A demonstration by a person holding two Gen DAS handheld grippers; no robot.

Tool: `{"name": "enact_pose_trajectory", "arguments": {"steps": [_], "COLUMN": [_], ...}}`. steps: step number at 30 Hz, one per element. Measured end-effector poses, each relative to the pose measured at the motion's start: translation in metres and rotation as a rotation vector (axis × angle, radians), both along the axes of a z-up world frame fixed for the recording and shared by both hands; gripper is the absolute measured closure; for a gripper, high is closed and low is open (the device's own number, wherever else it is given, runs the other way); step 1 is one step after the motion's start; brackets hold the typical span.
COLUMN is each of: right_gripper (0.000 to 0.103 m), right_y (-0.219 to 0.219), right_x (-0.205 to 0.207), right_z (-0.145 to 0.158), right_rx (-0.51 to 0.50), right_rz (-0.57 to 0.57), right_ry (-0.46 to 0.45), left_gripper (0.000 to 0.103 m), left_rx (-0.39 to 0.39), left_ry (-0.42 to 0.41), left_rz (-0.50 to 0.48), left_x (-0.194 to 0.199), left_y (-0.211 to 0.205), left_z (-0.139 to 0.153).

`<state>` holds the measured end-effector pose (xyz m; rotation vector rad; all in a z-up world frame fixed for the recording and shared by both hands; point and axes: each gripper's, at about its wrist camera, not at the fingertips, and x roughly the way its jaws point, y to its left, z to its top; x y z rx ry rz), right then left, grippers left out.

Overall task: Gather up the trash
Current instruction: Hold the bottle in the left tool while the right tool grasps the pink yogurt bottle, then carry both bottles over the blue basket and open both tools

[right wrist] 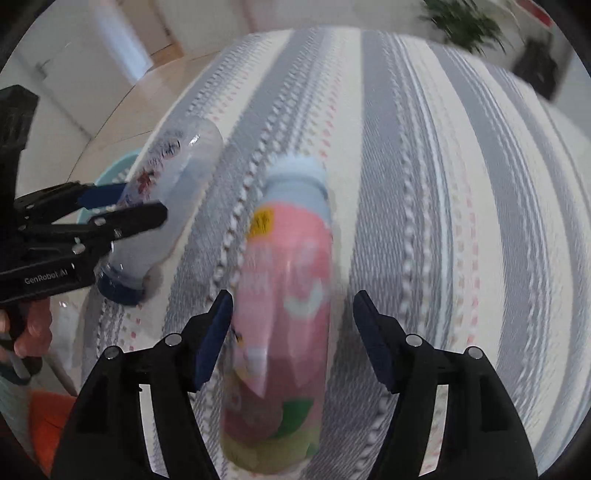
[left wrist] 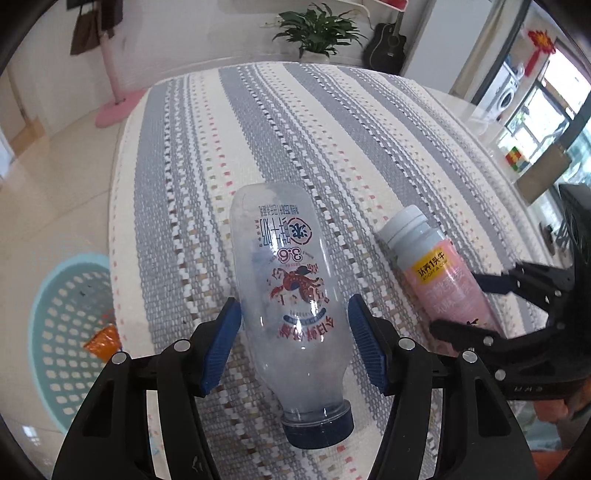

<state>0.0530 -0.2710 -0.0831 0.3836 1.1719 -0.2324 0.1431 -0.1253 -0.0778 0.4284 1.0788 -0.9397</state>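
Note:
A clear empty bottle (left wrist: pixel 291 291) with a dark blue cap lies on the striped tablecloth (left wrist: pixel 295 129), cap toward me. My left gripper (left wrist: pixel 293 325) is open around its middle, the pads close to both sides. A pink bottle (left wrist: pixel 439 273) with a pale blue cap lies to its right. In the right wrist view the pink bottle (right wrist: pixel 284 295) is blurred and lies between the open jaws of my right gripper (right wrist: pixel 291 317), pads apart from it. The clear bottle (right wrist: pixel 166 184) and left gripper (right wrist: pixel 122 206) show at the left there.
A teal plastic basket (left wrist: pixel 62 332) stands on the floor left of the table and holds an orange wrapper (left wrist: pixel 103 341). A potted plant (left wrist: pixel 317 33), a guitar (left wrist: pixel 386 46) and a pink stand (left wrist: pixel 114 92) are beyond the table's far edge.

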Motion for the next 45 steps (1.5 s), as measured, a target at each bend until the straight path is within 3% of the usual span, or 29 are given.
{"name": "enact_pose_trajectory", "arguments": {"steps": [7,8,9,15,22,26,36,45], "right_gripper": [0.04,0.043,0.054,0.057,0.058,0.058,0.058,0.057], "right_y": [-0.001,0.001,0.005,0.008,0.035,0.07,0.173,0.215], "right_x": [-0.008,-0.007,-0.004,0.009,0.046,0.078,0.164,0.219], "right_z": [-0.005,-0.004,-0.004,0.0,0.075,0.099,0.095,0.042], "right_rx": [0.013,-0.001,-0.006,-0.018,-0.074,-0.085,0.015,0.038], "right_rz": [-0.077,-0.074,-0.069,-0.058,0.043,0.112,0.3,0.331], "right_ry": [0.022,0.026,0.024,-0.016,-0.17,-0.217,-0.258,-0.172], "left_gripper": [0.047,0.047,0.048,0.048,0.048,0.048,0.048,0.047], "left_rx": [0.044,0.045,0.045,-0.049,-0.23,-0.24,-0.257,-0.227], "left_ry": [-0.022,-0.025,-0.024,-0.049,-0.09,-0.116,-0.101,-0.04], "left_rz": [0.023,0.02,0.019,0.073,0.232,0.323,0.569,0.63], "left_x": [-0.001,-0.001,-0.002,0.008,0.044,0.064,0.115,0.138], "left_y": [-0.004,-0.005,-0.006,0.01,0.075,0.124,0.251,0.265], "left_z": [-0.01,-0.01,-0.01,0.021,0.096,0.11,0.101,0.049]}}
